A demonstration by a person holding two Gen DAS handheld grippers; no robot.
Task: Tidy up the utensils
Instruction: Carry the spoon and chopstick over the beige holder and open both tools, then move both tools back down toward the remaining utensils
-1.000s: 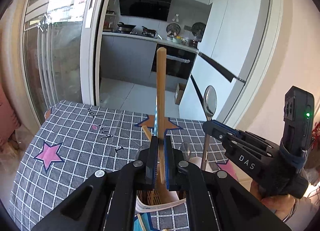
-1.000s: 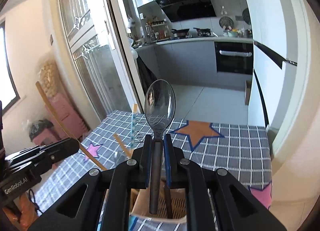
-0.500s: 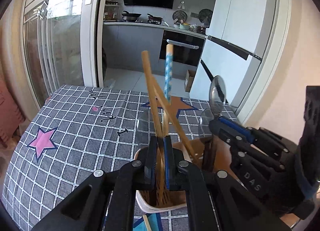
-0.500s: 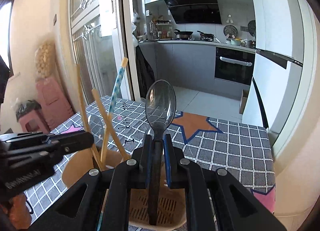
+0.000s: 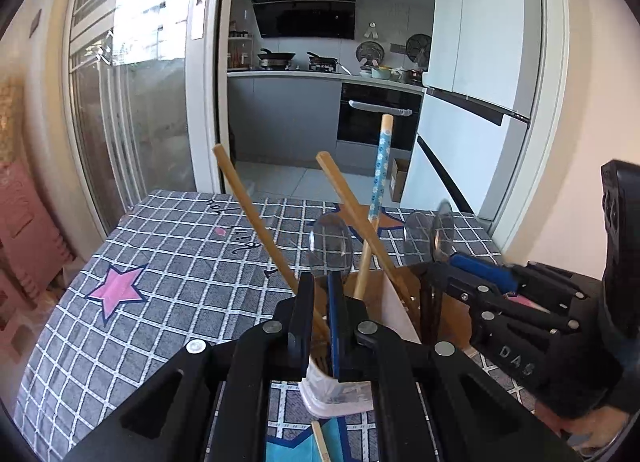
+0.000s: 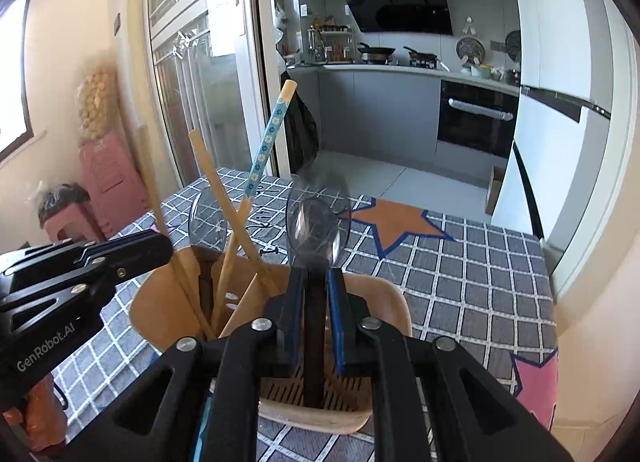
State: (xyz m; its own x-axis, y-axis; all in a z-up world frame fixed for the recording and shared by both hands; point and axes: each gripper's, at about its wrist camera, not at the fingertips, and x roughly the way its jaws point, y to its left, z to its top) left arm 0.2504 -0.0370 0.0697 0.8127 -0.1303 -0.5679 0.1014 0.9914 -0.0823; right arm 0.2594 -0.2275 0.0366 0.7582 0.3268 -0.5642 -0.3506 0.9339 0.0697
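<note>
A beige utensil holder [image 6: 384,298] stands on the checked tablecloth, seen also in the left wrist view [image 5: 394,312]. Plain wooden chopsticks [image 5: 256,222] and a blue flowered chopstick [image 5: 380,178] lean in it, with a clear spoon [image 5: 331,246]. My left gripper [image 5: 320,302] is open just above the holder; one wooden chopstick runs loose between its fingers. My right gripper [image 6: 315,286] has its jaws slightly apart around the dark handle of a clear spoon [image 6: 318,222] that stands in the holder's other compartment. It shows from the side in the left wrist view [image 5: 460,270].
The table [image 5: 168,262] carries a grey checked cloth with pink and orange stars. A wooden stick end [image 5: 320,440] lies on a blue patch near the front edge. Behind the table are a sliding glass door, a kitchen and a white fridge.
My left gripper has let go of the wooden chopstick, which now leans in the holder. My right gripper has lowered the clear spoon into the holder and its jaws have parted.
</note>
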